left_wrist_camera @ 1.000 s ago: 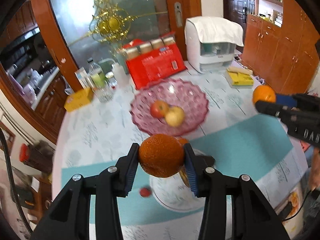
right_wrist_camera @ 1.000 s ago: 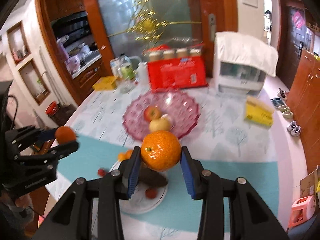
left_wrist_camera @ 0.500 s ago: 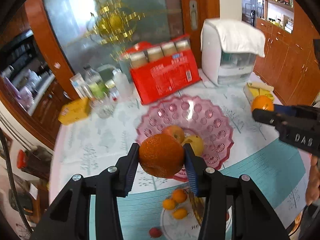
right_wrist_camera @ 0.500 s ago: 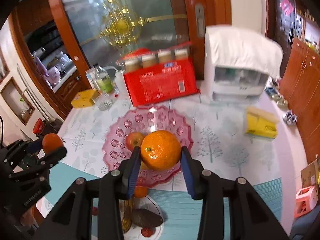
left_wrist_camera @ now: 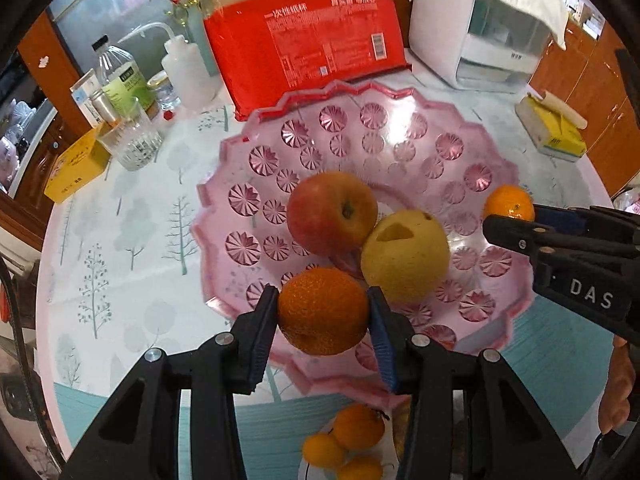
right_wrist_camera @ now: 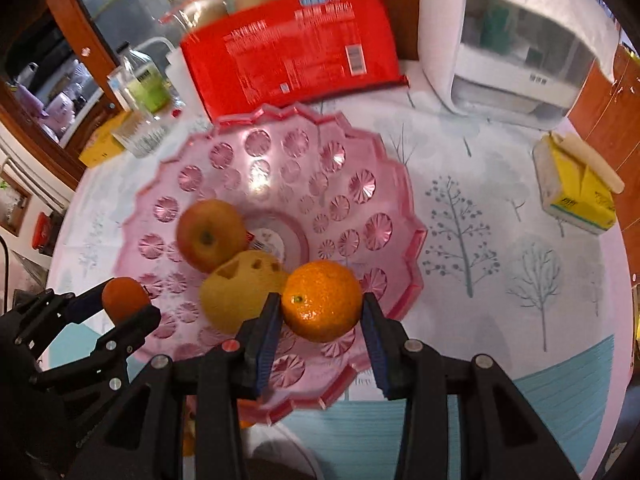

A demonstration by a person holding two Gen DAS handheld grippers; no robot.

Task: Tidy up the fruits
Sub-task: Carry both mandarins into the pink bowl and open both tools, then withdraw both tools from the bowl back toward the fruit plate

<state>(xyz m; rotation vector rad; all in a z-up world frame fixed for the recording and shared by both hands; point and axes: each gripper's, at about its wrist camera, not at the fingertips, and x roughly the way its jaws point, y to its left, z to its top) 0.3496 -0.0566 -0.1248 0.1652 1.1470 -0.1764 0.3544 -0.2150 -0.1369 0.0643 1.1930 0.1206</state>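
blurred red pack (right_wrist_camera: 288,56), plate (left_wrist_camera: 320,436) cut off

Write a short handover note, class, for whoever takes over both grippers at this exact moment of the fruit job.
Left gripper: shut on a dark orange, over the pink bowl's near edge.
Right gripper: holding a bright orange over the bowl, jaws opening.
Done: red apple and yellow fruit lie in the bowl.
Left: release both oranges into the bowl, then fetch the small oranges from the white plate.
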